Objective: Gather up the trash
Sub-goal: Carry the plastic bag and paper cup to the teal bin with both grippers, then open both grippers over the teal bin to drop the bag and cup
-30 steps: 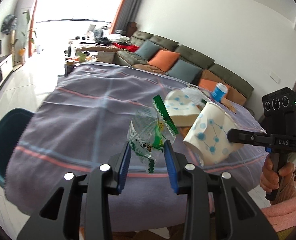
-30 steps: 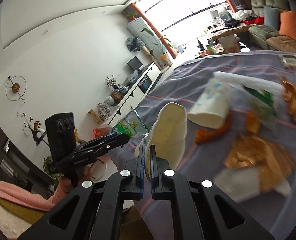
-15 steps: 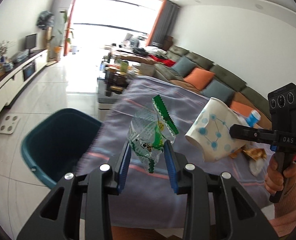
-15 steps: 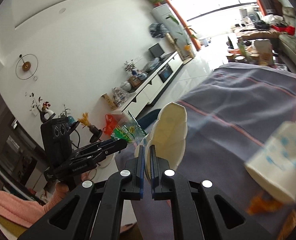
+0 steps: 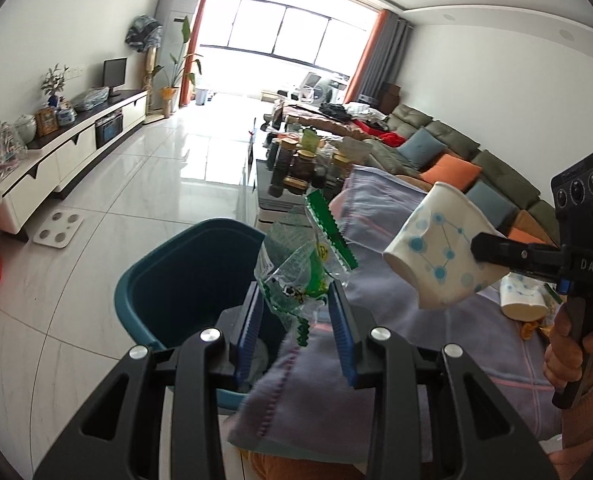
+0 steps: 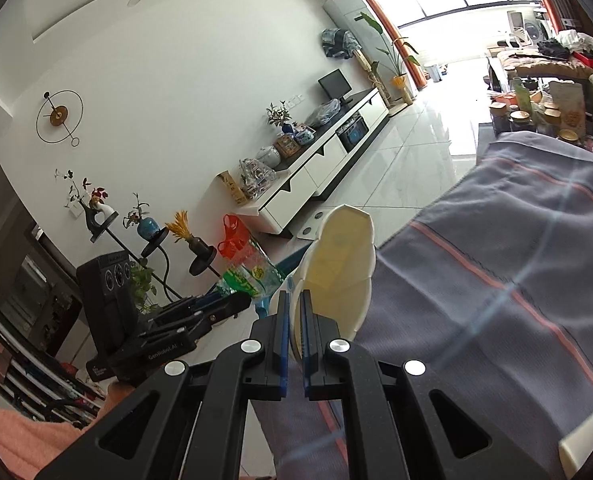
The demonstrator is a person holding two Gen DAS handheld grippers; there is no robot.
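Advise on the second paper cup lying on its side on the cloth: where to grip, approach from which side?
Judgement only. The second paper cup lies on its side on the striped cloth, open mouth facing the camera. Take one rim wall, one finger inside and one outside, coming in along its axis from the mouth side. The thin wall flattens easily, as the cup in the right gripper shows.

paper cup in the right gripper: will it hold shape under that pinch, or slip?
The white paper cup with blue dots looks creased where the right gripper pinches it, so probably soft-walled. Likely very light. Flattened wall between the pads suggests slipping is unlikely.
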